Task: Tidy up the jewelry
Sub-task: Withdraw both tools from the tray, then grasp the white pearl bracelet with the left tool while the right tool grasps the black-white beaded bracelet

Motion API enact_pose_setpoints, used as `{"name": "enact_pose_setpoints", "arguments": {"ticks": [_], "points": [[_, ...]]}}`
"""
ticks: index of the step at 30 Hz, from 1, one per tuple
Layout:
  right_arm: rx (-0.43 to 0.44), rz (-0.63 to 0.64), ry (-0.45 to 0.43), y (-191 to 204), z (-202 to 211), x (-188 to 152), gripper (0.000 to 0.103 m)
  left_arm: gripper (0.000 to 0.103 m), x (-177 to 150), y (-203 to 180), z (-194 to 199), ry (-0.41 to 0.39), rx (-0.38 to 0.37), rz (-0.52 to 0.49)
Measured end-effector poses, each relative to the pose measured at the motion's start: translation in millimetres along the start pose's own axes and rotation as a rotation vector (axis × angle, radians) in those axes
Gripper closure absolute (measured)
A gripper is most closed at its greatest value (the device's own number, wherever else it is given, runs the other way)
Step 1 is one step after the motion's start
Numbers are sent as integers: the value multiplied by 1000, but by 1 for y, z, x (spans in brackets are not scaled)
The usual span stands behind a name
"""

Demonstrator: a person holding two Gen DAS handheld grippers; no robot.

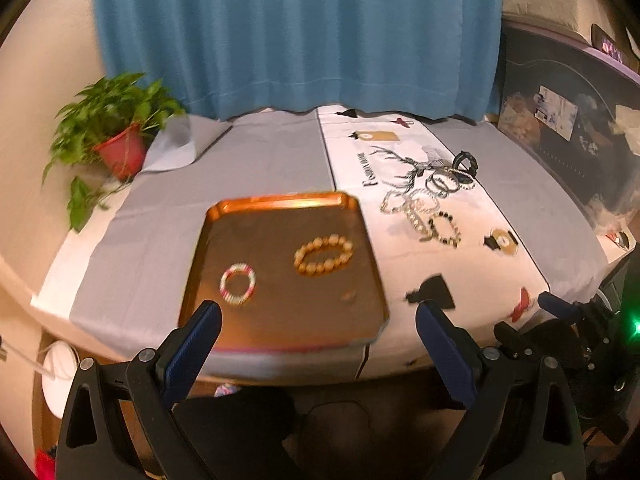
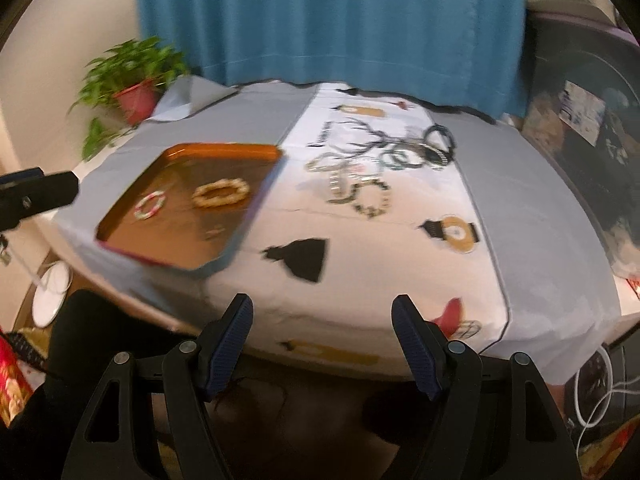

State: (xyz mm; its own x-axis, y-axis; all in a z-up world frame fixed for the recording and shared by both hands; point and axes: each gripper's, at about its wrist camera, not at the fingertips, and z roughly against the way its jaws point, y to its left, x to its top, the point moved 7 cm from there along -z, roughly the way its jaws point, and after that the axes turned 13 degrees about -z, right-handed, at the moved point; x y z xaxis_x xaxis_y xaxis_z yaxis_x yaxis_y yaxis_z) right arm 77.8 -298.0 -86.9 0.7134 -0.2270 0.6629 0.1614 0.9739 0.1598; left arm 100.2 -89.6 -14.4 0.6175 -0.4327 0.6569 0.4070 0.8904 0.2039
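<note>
Bracelets (image 1: pixel 428 200) lie heaped at two o'clock from the orange tray (image 1: pixel 280 320) on the counter (image 1: pixel 160 248); left claw (image 1: pixel 318 320) and right claw (image 2: pixel 324 320) gape wide, empty.

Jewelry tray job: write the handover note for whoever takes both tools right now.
Left tool: open, empty, near the tray's front edge.
Right tool: open, empty, at the table's near edge.
Tray: holds a tan bead bracelet and a pink-and-white bracelet.
Done: those two pieces.
Left: the pile of bracelets on the white cloth, right of the tray, goes into the tray.
</note>
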Motion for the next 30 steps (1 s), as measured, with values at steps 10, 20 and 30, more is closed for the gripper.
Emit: {"name": "enact_pose_setpoints", "arguments": {"ticks": [10, 20, 30], "points": [[-79, -50, 16, -44, -78, 55, 30, 6, 96, -31, -93, 6, -50, -152], [-92, -46, 104, -53, -172, 97, 30, 6, 140, -64, -223, 119, -75, -402], [-90, -73, 113, -72, -193, 104, 23, 8, 130, -67, -291, 241, -132, -459]]}}
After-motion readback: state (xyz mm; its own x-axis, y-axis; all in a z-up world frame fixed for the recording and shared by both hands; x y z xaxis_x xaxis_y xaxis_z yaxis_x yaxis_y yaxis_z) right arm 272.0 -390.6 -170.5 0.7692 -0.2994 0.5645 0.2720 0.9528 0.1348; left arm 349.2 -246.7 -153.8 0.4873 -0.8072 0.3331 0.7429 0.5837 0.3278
